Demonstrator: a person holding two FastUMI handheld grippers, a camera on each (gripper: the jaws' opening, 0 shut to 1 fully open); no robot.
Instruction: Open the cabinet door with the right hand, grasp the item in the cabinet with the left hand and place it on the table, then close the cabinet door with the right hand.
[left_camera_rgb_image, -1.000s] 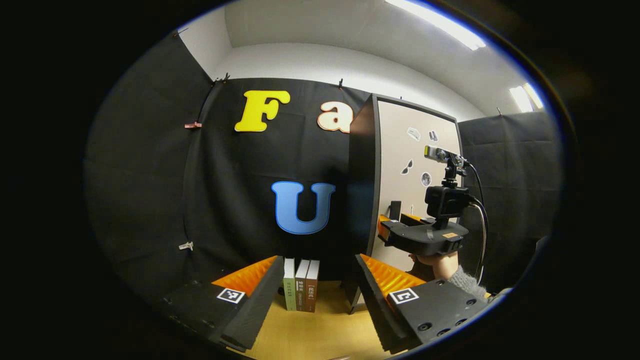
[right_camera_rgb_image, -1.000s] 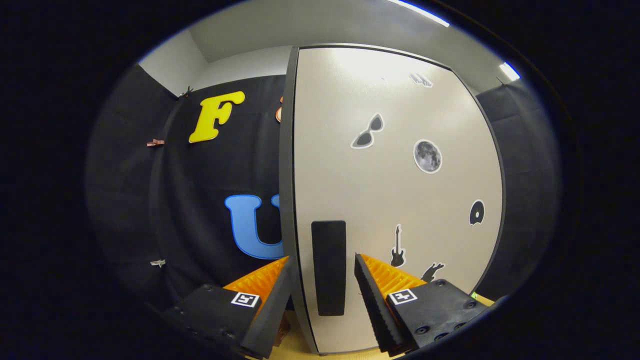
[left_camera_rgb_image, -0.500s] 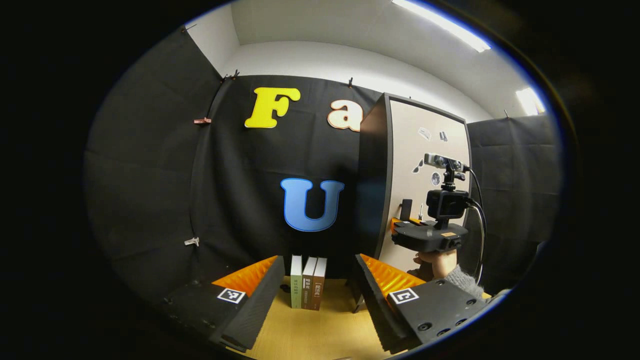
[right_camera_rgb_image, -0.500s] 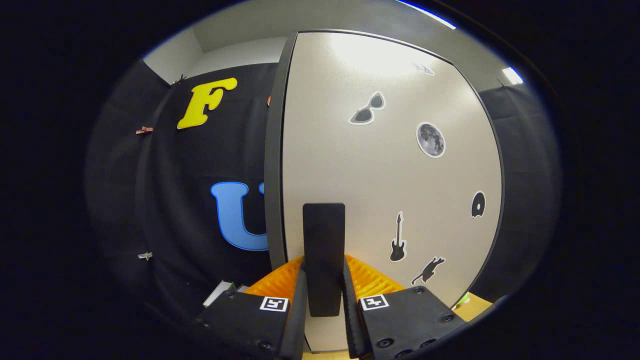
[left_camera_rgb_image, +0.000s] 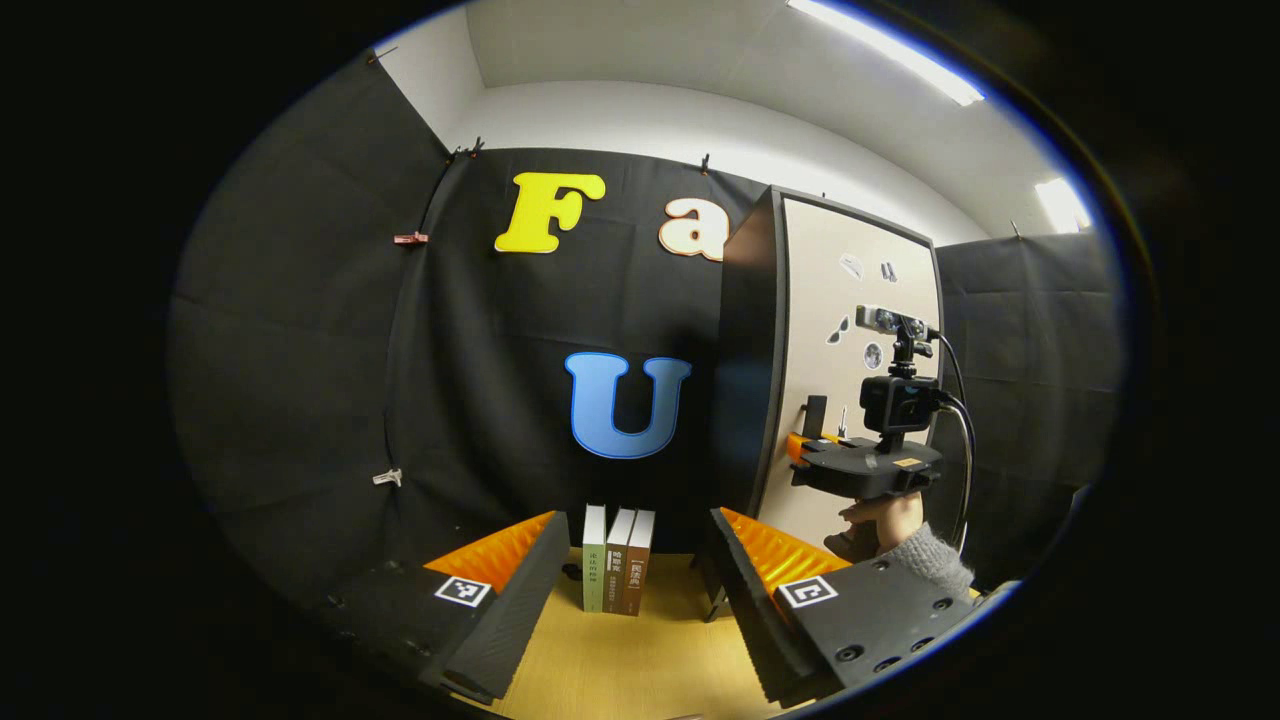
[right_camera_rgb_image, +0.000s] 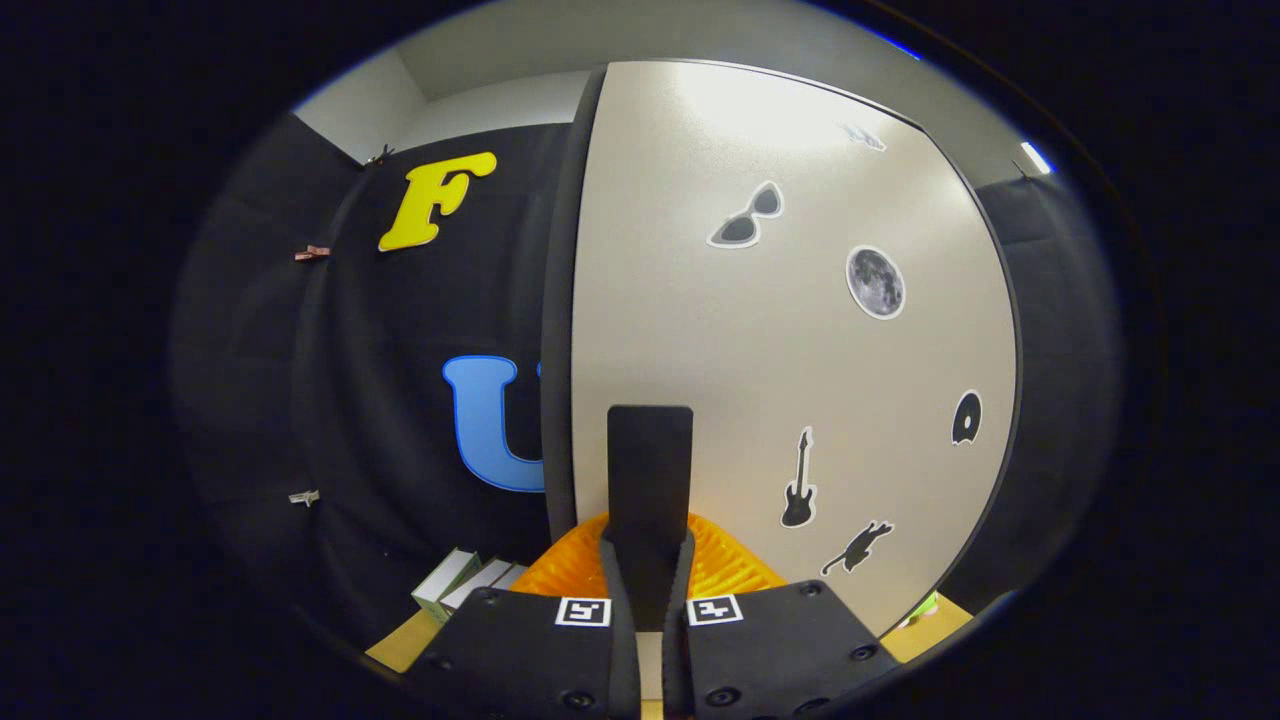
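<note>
Your right gripper (right_camera_rgb_image: 648, 585) is clenched on the dark handle (right_camera_rgb_image: 650, 470) of the cabinet door (right_camera_rgb_image: 790, 340), both fingers pressing its lower part from either side; the handle stands upright straight ahead of the gripper, near the door's left edge. The pale door carries small stickers up and to the right of the gripper, and it looks shut or very nearly so. The item inside the cabinet is hidden behind it.

Your left gripper (left_camera_rgb_image: 635, 590) is released, its jaws spread wide with nothing between them. It hangs above the wooden tabletop (left_camera_rgb_image: 640, 670). Straight ahead of it, between the fingers in the left gripper view, three books (left_camera_rgb_image: 618, 560) stand upright side by side on the tabletop against the booth wall. Ahead and to the right of this gripper stands the cabinet (left_camera_rgb_image: 750, 350), and there you see your other hand (left_camera_rgb_image: 885, 515) holding the right gripper at the door's handle.
</note>
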